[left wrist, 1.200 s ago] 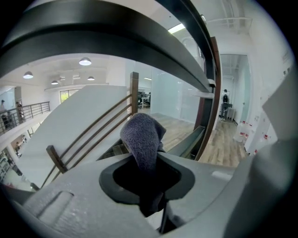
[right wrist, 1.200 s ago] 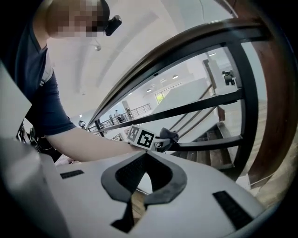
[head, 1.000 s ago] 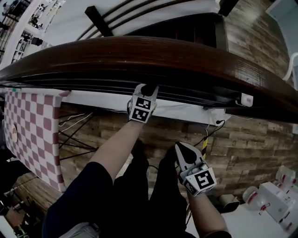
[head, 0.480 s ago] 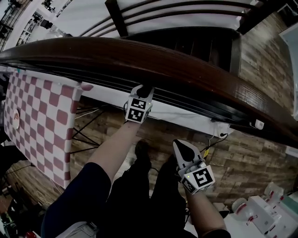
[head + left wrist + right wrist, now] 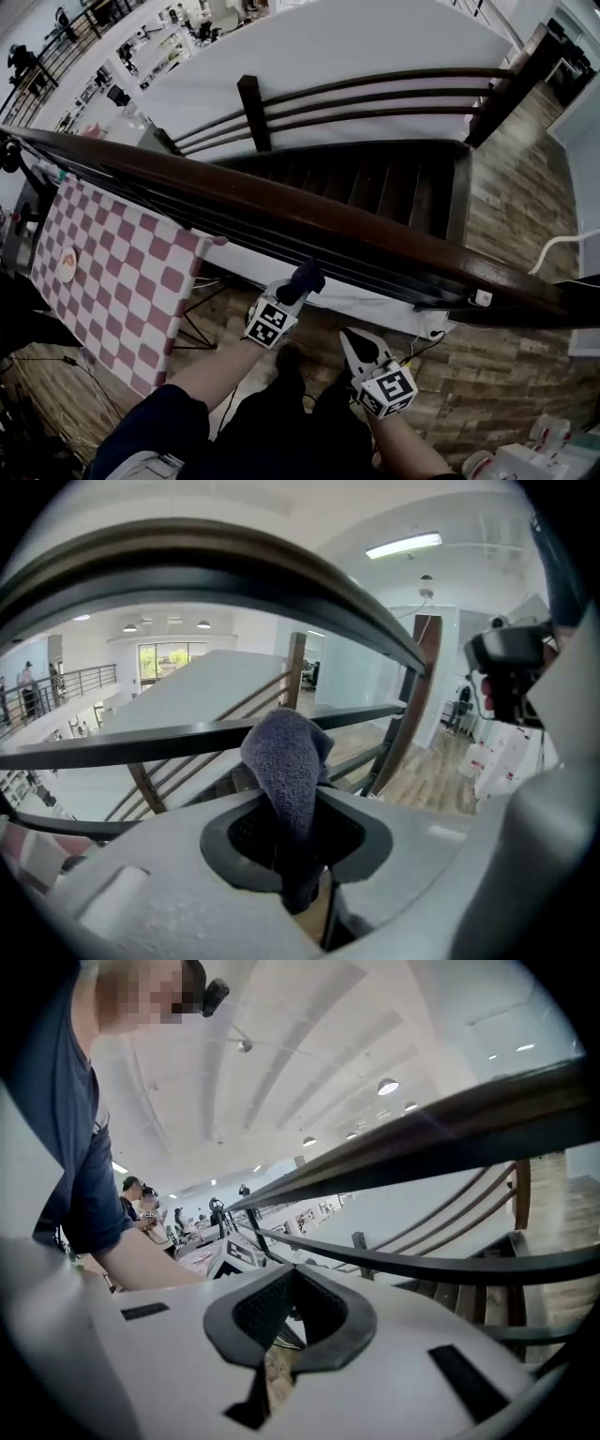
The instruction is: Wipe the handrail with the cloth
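left tongs [image 5: 298, 846] clamped on grey-blue cloth [image 5: 286, 761] | head view: cloth just under wooden handrail [image 5: 281, 212] | right tongs [image 5: 279, 1333] closed, empty

The handrail [image 5: 281, 211] is a broad, glossy beam of dark brown wood with a rounded top. In the head view it runs slanting from the upper left edge down to the right edge. The cloth [image 5: 286, 761] is a dark blue-grey, nubby rag. It is bunched into a wad and pinched between the closed jaws of the left gripper [image 5: 298, 850], with its rounded end standing up out of them. It sits just under the handrail's near edge, and whether they touch cannot be told.
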